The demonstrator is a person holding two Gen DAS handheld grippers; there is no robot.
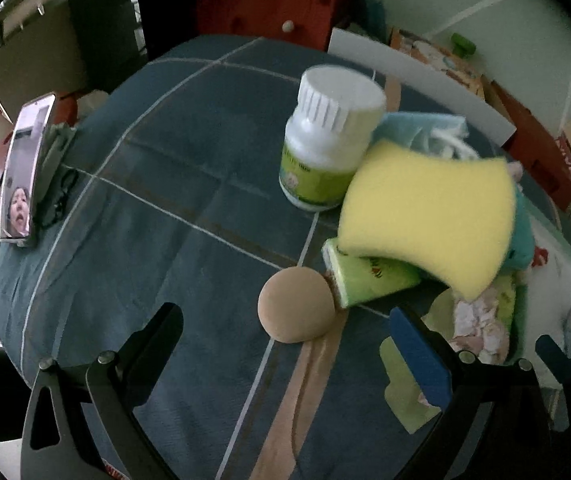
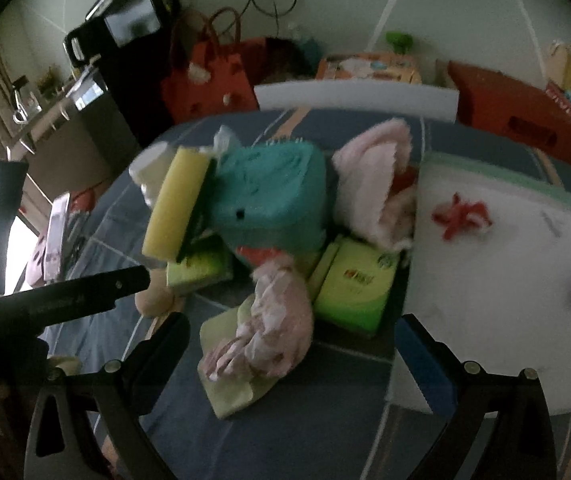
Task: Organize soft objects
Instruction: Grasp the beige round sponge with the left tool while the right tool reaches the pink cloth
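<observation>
My left gripper (image 1: 285,316) stands open low over the blue checked cloth, with a tan round puff (image 1: 295,306) lying between its fingertips, untouched. Just beyond, a yellow sponge (image 1: 425,216) leans on a green tissue pack (image 1: 365,280) and against a teal plush shark (image 2: 269,200). My right gripper (image 2: 293,322) is open too, its fingers on either side of a crumpled pink cloth (image 2: 269,328) that lies on a pale green cloth (image 2: 229,380). A fluffy pink cloth (image 2: 373,176) and a second green tissue pack (image 2: 353,284) sit behind it.
A white bottle with a green label (image 1: 329,136) stands behind the sponge. A phone (image 1: 21,168) is propped at the table's left edge. A white box with a red bow (image 2: 505,240) fills the right side. Red bags and boxes line the far wall.
</observation>
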